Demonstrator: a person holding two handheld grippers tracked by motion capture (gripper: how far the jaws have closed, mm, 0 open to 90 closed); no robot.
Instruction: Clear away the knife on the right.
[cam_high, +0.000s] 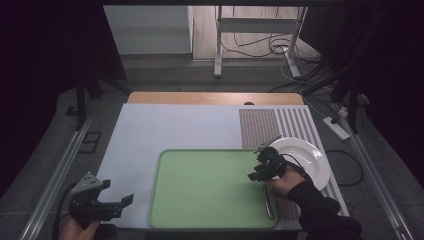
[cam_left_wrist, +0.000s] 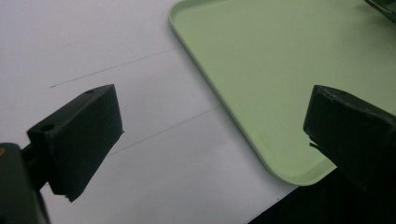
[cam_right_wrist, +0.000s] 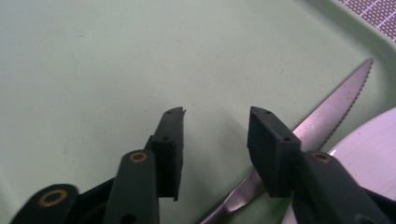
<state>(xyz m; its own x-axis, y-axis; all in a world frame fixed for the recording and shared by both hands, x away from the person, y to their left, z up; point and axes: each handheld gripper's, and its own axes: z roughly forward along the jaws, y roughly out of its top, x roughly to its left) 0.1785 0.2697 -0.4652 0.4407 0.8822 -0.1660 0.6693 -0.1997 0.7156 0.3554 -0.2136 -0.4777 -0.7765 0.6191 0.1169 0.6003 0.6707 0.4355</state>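
Right gripper (cam_high: 257, 172) sits low over the right end of the green tray (cam_high: 200, 200), jaws parted, nothing between the pads. The knife (cam_right_wrist: 327, 119) lies on the tray floor just beside and under the right jaw, serrated blade toward the tray's rim, handle running back beneath the gripper. In the high view the knife (cam_high: 270, 205) lies along the tray's right edge. Reads as a placing step just finishing: knife set down, jaws released. The white plate (cam_high: 310, 155) sits off the tray on the striped mat (cam_high: 260, 125), close to the gripper; whether its rim touches the tray edge is hard to tell in this light. Next move likely calls for lifting straight clear without nudging the blade or clipping the plate. Left gripper (cam_high: 100, 200) waits at the desk's (cam_high: 165, 125) near-left corner, jaws wide and empty, tray corner ahead. Plenty of bare tray to the left.
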